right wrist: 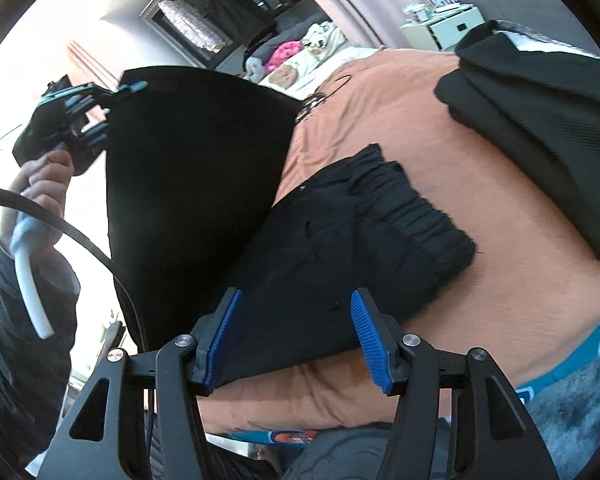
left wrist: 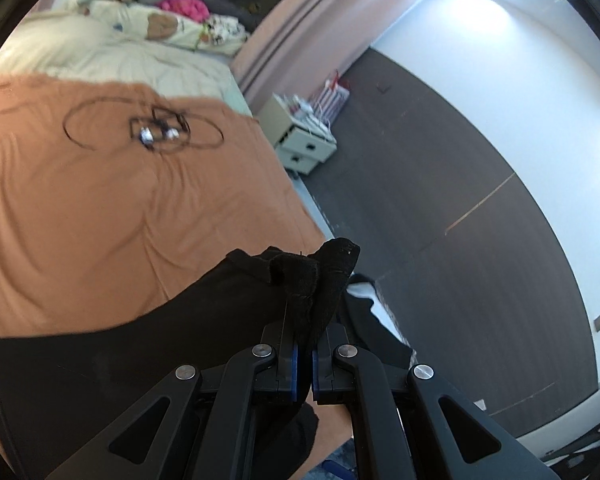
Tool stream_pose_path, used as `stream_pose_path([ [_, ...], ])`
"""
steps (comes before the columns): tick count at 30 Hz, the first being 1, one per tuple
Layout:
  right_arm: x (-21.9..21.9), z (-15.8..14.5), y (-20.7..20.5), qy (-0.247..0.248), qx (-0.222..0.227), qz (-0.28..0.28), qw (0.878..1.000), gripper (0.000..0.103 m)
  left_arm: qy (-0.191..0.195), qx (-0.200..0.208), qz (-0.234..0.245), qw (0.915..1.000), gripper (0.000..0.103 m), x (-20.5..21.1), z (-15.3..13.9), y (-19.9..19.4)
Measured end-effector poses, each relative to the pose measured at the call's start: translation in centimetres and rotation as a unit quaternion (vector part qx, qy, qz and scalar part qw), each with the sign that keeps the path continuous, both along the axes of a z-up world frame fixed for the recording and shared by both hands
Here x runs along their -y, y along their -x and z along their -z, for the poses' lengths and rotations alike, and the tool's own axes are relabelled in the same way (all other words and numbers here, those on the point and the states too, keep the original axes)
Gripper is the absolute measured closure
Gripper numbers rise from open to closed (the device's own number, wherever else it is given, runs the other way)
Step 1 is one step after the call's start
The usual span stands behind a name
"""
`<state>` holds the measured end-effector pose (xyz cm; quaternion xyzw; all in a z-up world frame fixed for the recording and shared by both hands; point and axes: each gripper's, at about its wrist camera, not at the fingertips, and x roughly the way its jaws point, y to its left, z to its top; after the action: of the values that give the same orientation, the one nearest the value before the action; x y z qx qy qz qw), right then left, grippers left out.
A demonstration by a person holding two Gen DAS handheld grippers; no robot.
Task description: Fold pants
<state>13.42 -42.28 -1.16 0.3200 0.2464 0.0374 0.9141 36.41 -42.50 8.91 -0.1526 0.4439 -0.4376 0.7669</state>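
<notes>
here the left claw (left wrist: 305,354) is pinching a bunched edge of the black pants (left wrist: 312,280), its blue pads pressed together on the cloth and lifting that end above the orange bedspread (left wrist: 100,200). the right claw (right wrist: 296,340) is hanging spread wide over the pants (right wrist: 340,240), holding nothing; their gathered waistband is lying flat on the bed. another folded black garment (right wrist: 540,120) is sitting near them, apart. a coiled cable (left wrist: 148,128) is resting farther up the bedspread.

Two grippers are showing: left gripper (left wrist: 305,354) and right gripper (right wrist: 296,320). One black pants (right wrist: 340,232) is lying on the orange blanket (right wrist: 400,120) (another folded dark garment (right wrist: 540,112) is sitting near its far edge). One coiled cable (left wrist: 140,128) is resting there too.
</notes>
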Motion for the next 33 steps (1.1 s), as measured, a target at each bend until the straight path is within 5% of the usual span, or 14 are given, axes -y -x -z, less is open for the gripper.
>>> stream_pose_path([
  [12, 0.7, -0.9, 2.0, -0.003, -0.014, 0.025, 1.000, 0.048, -0.011, -0.076, 0.095, 0.9925, 0.097, 6.2, 8.2, 4.8],
  [14, 0.9, -1.2, 2.4, -0.002, -0.014, 0.028, 1.000, 0.044, -0.028, -0.088, 0.122, 0.9883, 0.088, 7.0, 9.2, 5.9],
  [19, 0.9, -1.7, 3.0, -0.010, -0.003, 0.034, 0.999, 0.035, -0.034, -0.078, 0.146, 0.9856, 0.027, 6.1, 9.3, 7.6],
  [24, 0.7, -1.3, 2.8, -0.019, -0.001, 0.028, 0.999, 0.034, -0.051, -0.054, 0.150, 0.9858, 0.018, 3.9, 8.4, 7.9],
  [33, 2.4, 0.1, -0.3, -0.028, -0.035, 0.023, 0.999, 0.034, -0.111, -0.013, 0.081, 0.9905, 0.017, -2.9, 9.8, 6.1],
])
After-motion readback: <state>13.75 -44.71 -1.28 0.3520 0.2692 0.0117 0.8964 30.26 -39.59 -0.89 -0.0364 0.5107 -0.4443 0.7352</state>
